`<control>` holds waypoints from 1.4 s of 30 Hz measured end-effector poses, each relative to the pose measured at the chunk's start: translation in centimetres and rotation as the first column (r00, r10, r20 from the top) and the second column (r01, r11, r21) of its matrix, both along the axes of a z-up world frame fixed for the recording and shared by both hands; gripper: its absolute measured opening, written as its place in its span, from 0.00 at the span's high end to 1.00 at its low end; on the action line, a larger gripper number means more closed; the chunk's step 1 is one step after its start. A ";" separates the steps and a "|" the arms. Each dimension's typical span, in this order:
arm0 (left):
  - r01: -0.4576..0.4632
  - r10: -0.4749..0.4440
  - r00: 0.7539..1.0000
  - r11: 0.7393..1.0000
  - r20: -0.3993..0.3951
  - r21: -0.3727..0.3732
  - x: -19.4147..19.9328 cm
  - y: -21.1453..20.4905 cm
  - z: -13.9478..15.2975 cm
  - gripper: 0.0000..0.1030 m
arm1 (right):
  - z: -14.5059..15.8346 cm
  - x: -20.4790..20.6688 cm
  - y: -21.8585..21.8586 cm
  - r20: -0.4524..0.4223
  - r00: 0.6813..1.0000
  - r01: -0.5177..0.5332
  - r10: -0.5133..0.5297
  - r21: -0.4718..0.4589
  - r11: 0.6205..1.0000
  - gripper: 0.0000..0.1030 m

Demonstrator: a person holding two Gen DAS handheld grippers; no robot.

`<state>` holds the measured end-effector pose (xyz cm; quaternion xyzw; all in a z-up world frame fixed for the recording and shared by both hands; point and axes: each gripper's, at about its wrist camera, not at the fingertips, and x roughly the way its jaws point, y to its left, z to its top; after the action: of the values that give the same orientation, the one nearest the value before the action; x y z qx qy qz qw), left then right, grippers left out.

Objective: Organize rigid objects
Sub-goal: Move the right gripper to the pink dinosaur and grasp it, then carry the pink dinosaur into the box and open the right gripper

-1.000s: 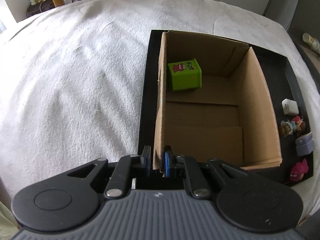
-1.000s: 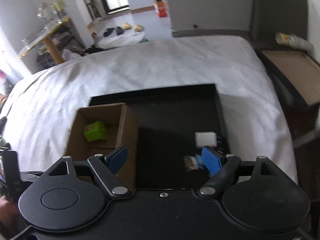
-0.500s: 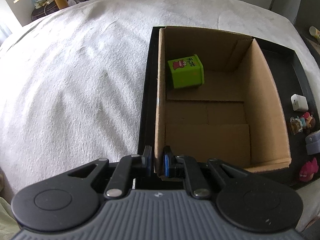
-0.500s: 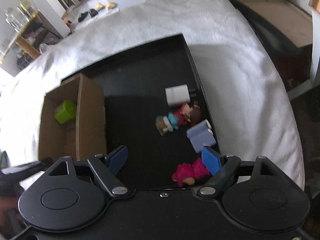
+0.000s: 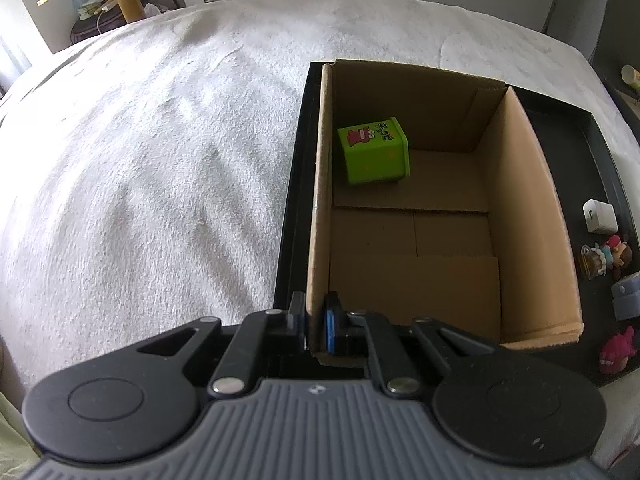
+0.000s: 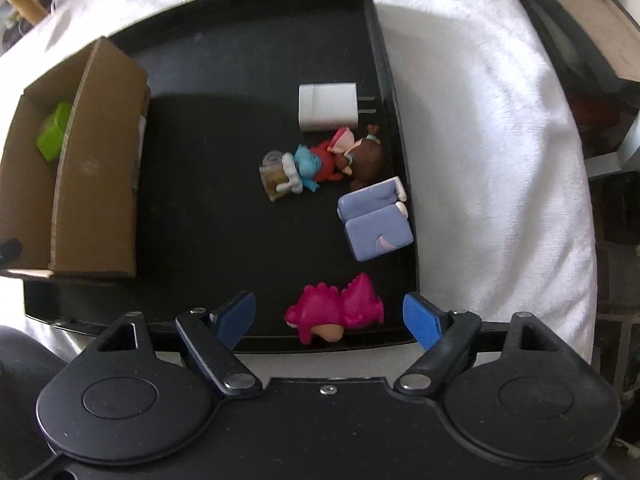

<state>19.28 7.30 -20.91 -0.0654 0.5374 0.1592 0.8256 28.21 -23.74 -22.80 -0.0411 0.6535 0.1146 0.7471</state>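
A cardboard box (image 5: 524, 216) stands at the left of a black tray (image 6: 224, 80). A green tin (image 5: 374, 156) lies inside the box at its far left. My left gripper (image 5: 315, 322) is shut on the box's near left wall. My right gripper (image 6: 330, 316) is open above the tray's near edge, and a pink dinosaur toy (image 6: 334, 314) lies between its fingers. A lilac case (image 6: 376, 220), a doll figure (image 6: 320, 164) and a white charger (image 6: 328, 106) lie beyond it along the tray's right side.
The tray rests on a white fluffy blanket (image 5: 140, 168). The box also shows in the right wrist view (image 6: 96, 168). A dark bedside unit (image 6: 592, 40) stands to the right. Shelves and slippers are on the floor far behind.
My right gripper has come down and forward over the tray, so the pink dinosaur now sits between its open fingers. My left gripper keeps its hold on the box wall.
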 end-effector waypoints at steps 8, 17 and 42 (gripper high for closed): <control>0.033 -0.034 0.998 0.999 0.058 0.013 -0.7 -0.1 0.0 0.92 | -2.3 -0.2 1.1 -0.028 0.996 -0.083 0.081 -0.091 0.992 0.22; 0.062 -0.065 0.993 0.997 0.096 0.037 -1.2 -0.2 -0.2 0.92 | -4.5 -0.2 1.7 -0.082 0.991 -0.119 0.109 -0.134 0.984 0.22; 0.088 -0.100 0.987 0.991 0.124 0.096 -2.0 -1.0 -0.4 0.92 | 2.9 -1.4 4.8 0.154 0.974 -0.146 0.166 -0.136 0.980 0.35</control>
<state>17.32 6.35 -21.35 -0.0128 0.4780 0.1396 0.8671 26.81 -18.95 -19.88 -0.1481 0.5902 0.1283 0.7831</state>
